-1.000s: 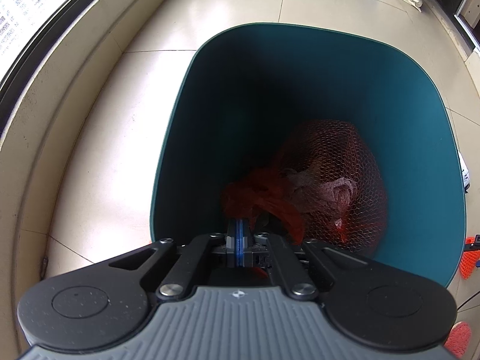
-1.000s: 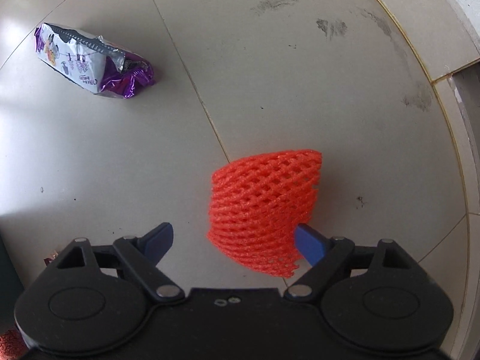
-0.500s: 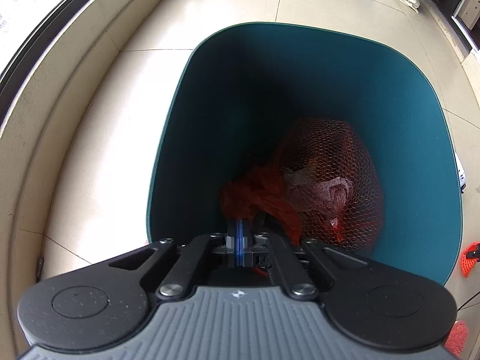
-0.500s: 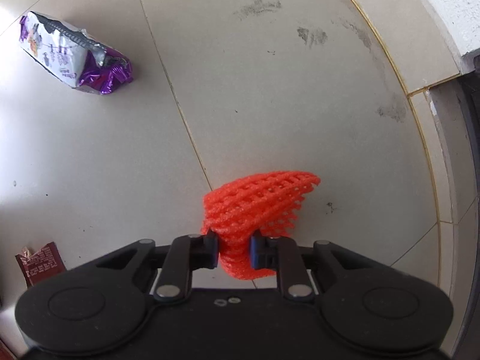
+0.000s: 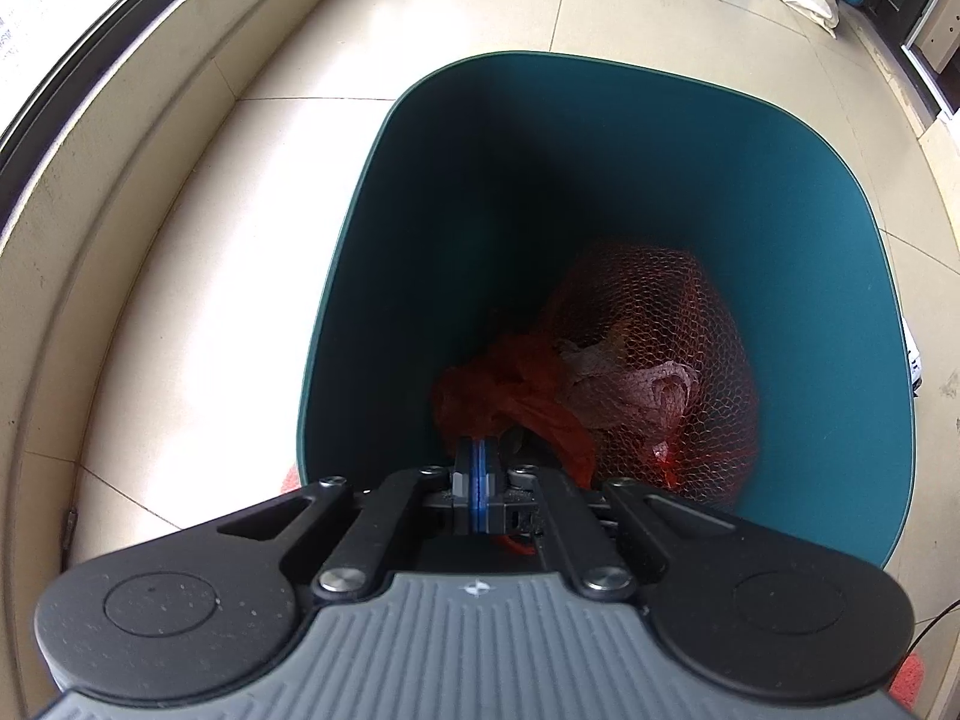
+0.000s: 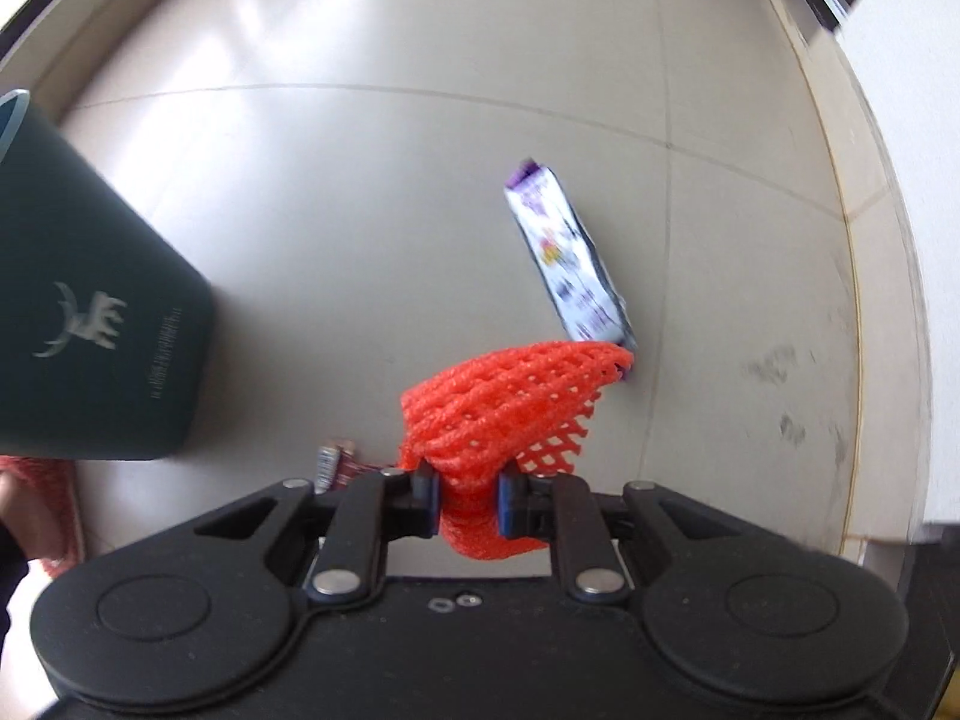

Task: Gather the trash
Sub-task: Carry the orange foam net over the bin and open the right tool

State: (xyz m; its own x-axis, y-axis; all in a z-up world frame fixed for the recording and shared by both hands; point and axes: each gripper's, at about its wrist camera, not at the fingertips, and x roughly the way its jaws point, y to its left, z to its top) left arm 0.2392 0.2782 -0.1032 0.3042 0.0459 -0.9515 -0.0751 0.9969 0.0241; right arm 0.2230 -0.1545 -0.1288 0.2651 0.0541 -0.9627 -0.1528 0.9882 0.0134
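Right wrist view: foam net (image 6: 504, 402) pinched at its squashed lower end in just-closed right gripper (image 6: 468, 501) jaws, off the floor near the bin (image 6: 90, 324), evidently feather-light, soft, springy.

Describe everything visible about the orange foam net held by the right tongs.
The orange foam net is a soft, open-mesh sleeve of spongy-looking plastic, bright orange. The right tongs pinch its lower end between their blue pads, bunching it there, and it fans out wider toward its far end. It hangs lifted off the tiled floor, in front of the purple-and-white snack wrapper.
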